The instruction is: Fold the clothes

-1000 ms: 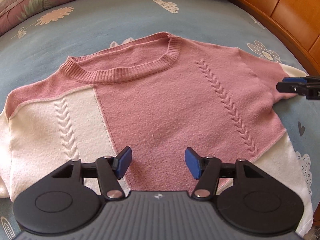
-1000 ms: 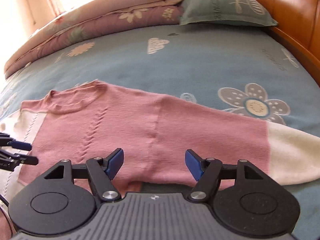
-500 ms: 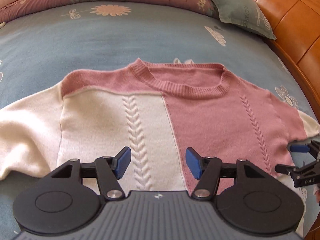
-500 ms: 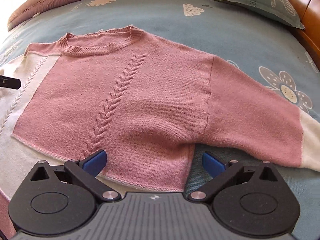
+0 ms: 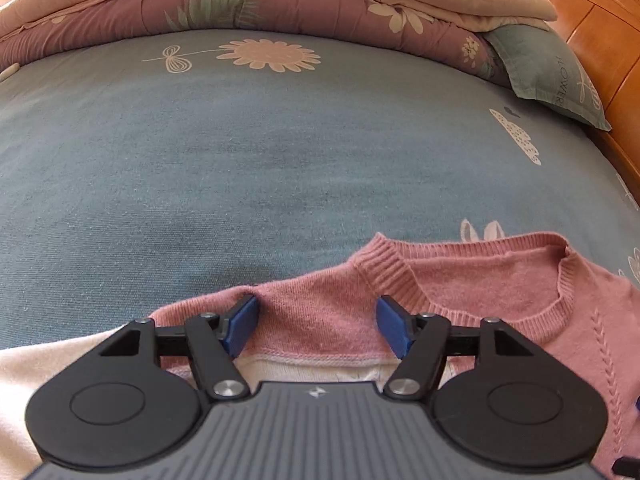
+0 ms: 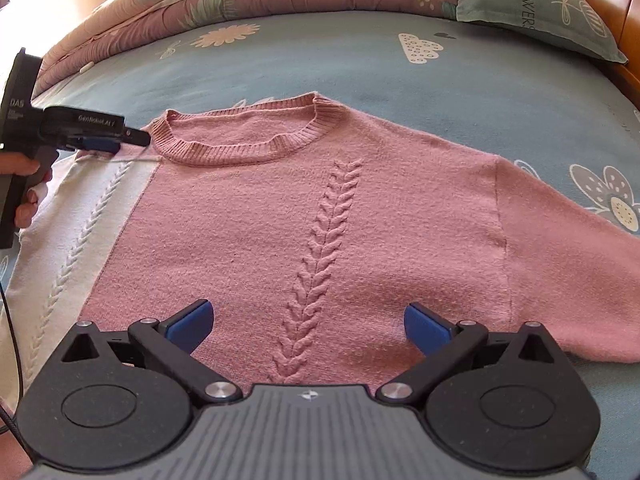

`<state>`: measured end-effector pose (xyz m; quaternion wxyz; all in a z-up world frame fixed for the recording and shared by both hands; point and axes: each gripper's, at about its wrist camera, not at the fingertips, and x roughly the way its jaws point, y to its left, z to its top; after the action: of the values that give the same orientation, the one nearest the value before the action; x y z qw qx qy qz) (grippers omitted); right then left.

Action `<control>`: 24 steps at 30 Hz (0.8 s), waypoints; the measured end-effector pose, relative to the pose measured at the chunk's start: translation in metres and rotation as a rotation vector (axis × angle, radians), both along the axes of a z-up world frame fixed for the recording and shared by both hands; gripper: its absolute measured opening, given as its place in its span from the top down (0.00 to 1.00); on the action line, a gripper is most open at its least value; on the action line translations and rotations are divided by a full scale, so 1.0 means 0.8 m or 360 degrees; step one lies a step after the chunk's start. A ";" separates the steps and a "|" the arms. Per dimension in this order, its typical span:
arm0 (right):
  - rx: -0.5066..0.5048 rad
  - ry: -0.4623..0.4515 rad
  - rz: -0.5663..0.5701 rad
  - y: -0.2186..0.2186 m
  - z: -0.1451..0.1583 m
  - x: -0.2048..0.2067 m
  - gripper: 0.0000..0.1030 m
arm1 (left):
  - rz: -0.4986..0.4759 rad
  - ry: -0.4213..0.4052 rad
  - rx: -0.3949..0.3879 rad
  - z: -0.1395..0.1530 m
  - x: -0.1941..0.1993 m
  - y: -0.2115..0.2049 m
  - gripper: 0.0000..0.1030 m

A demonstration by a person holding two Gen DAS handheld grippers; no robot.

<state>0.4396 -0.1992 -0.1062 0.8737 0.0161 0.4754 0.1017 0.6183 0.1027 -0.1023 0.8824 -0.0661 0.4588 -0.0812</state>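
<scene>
A pink and cream knit sweater [image 6: 248, 220] lies flat, front up, on the blue bed sheet [image 6: 360, 68]. In the left wrist view only its collar and shoulder [image 5: 500, 280] show. My left gripper [image 5: 316, 320] sits low over the pink shoulder just left of the ribbed collar; its jaws are opening, with shoulder cloth lying between the blue pads [image 5: 242, 322]. The right wrist view shows this left gripper [image 6: 100, 140] from the side, held by a hand [image 6: 24, 184]. My right gripper [image 6: 308, 324] is wide open above the lower pink front, the cable braid running between its fingers, gripping nothing.
A folded floral quilt [image 5: 280, 4] lies along the far side of the bed, with a grey-green pillow [image 6: 532, 4] beside it. A wooden headboard [image 5: 600, 32] borders the right. A black cable [image 6: 10, 320] hangs at the left edge. Bare sheet stretches beyond the collar.
My left gripper travelled from the hem up to the shoulder beside the collar and widened a little. My right gripper opened wide and shifted from the sleeve side over the sweater's front.
</scene>
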 end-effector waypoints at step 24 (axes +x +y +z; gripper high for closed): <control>-0.0168 0.0023 0.0038 0.043 -0.020 0.001 0.00 | 0.0355 0.0106 -0.0258 0.050 -0.112 0.161 0.27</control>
<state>0.4407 -0.1651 -0.1222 0.8686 -0.0351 0.4866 0.0867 0.5288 0.2315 -0.0625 0.8620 -0.1905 0.4694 -0.0173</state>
